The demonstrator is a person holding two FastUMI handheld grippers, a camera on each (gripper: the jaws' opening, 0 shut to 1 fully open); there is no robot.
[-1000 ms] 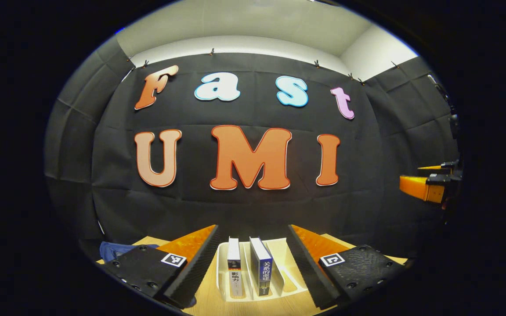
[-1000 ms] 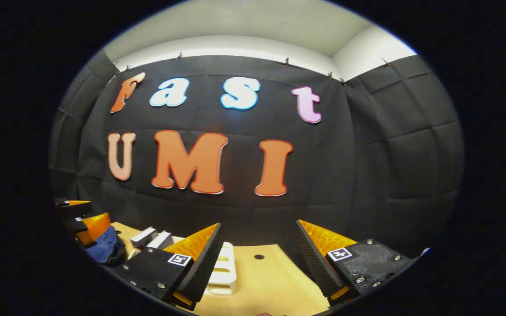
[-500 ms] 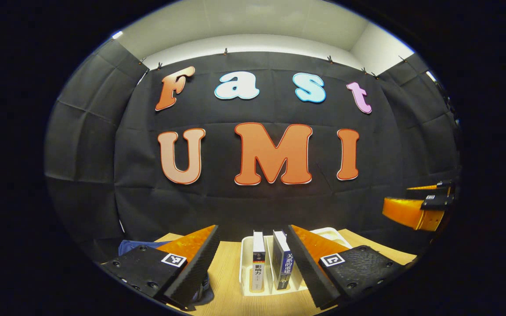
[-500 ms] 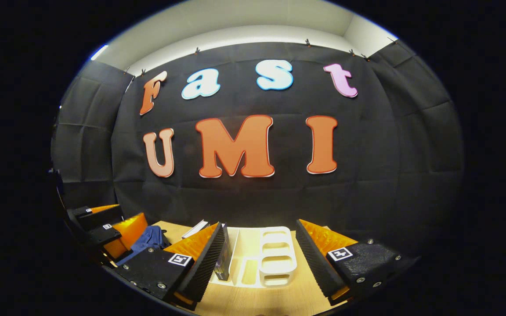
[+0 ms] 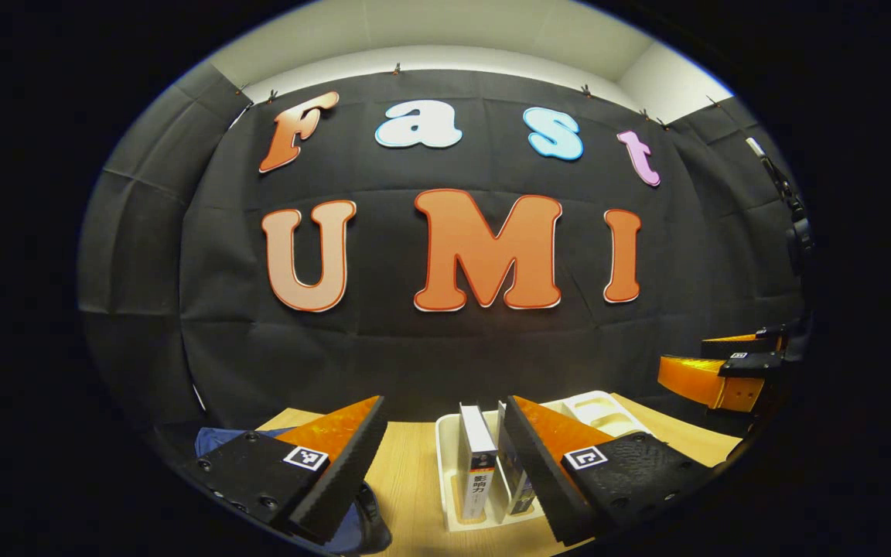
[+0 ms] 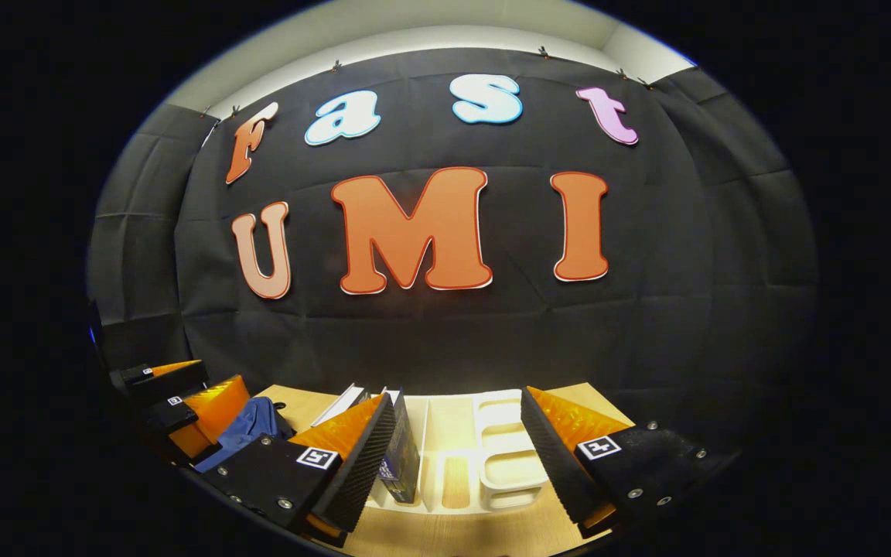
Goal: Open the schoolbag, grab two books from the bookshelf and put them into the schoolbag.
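Both pairs of tongs hover spread wide, gripping nothing. In the left gripper view the left tongs (image 5: 445, 464) hang low over the wooden bench (image 5: 407, 472), and the blue schoolbag (image 5: 364, 522) lies just under and behind their left-hand finger, most of it hidden. Judging by that, the first step, opening the bag, is not yet begun, though its zip cannot be made out.

Just ahead, between the fingers and toward the right-hand one, stands the white bookshelf (image 5: 445, 464) with the white-spined book (image 5: 476, 464) upright in it; the blue book (image 5: 519, 483) is partly behind the right-hand finger. Farther off to the right the right tongs (image 5: 712, 371) float above the bench.

In the right gripper view the right tongs (image 6: 453, 456) straddle the bookshelf (image 6: 503, 449), with the blue book (image 6: 401, 456) just beside their left-hand finger. The schoolbag (image 6: 248, 422) sits farther left, by the left tongs (image 6: 179, 398).

To do this well, I'd swing the left tongs down and left onto the bag first, find the zip pull or flap before closing, and use the right tongs to pin the fabric so it doesn't drag. Leave the books alone until the mouth gapes.
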